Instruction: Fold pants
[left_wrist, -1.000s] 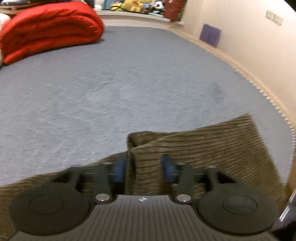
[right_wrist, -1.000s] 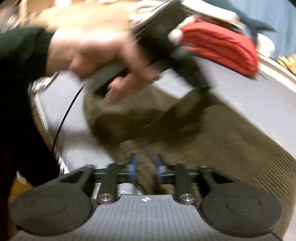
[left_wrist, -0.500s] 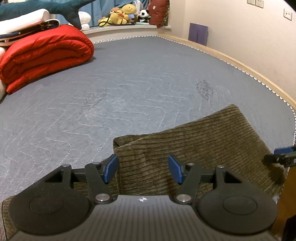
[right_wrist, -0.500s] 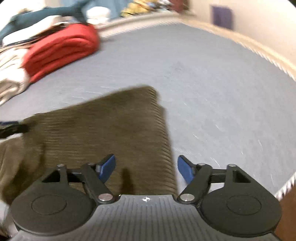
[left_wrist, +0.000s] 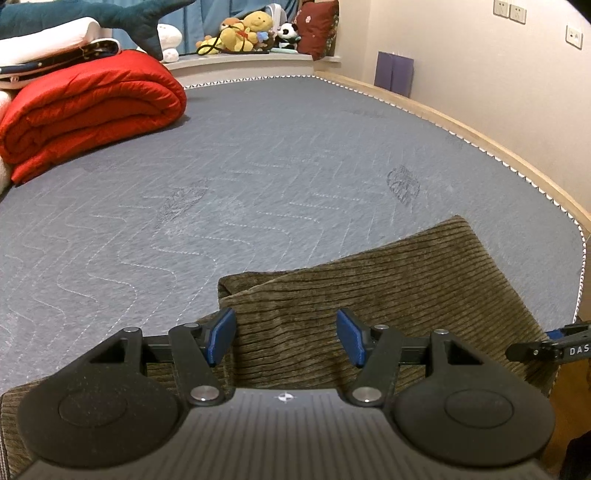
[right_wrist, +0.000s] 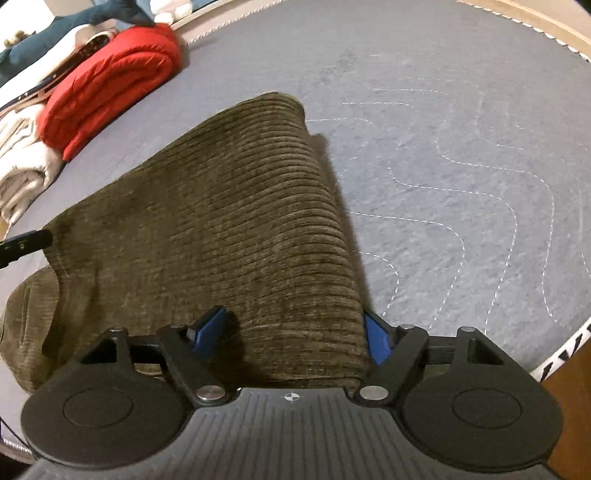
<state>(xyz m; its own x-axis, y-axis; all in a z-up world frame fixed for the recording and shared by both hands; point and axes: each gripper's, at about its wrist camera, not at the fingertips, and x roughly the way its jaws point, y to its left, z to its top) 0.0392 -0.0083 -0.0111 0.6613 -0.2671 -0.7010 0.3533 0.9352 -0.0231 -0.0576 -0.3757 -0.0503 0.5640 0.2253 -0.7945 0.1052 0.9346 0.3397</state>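
Note:
Olive-brown corduroy pants (left_wrist: 388, 291) lie folded near the front edge of the grey quilted mattress (left_wrist: 258, 177). My left gripper (left_wrist: 284, 338) is open and empty, hovering over the folded layer's left part. My right gripper (right_wrist: 291, 334) is open, its blue pads straddling the near end of the folded pants (right_wrist: 229, 221), not gripping them. The right gripper's tip (left_wrist: 546, 349) shows at the right edge of the left wrist view. The left gripper's tip (right_wrist: 22, 245) shows at the left edge of the right wrist view.
A rolled red duvet (left_wrist: 88, 110) with folded white bedding lies at the far left of the mattress; it also shows in the right wrist view (right_wrist: 110, 85). Plush toys (left_wrist: 243, 33) sit on the far ledge. The wooden bed frame (left_wrist: 480, 136) and wall run along the right.
Both grippers have let go of the pants and opened. The folded pants now lie flat on the mattress. The right gripper has swung round from facing the left hand to facing along the pants.

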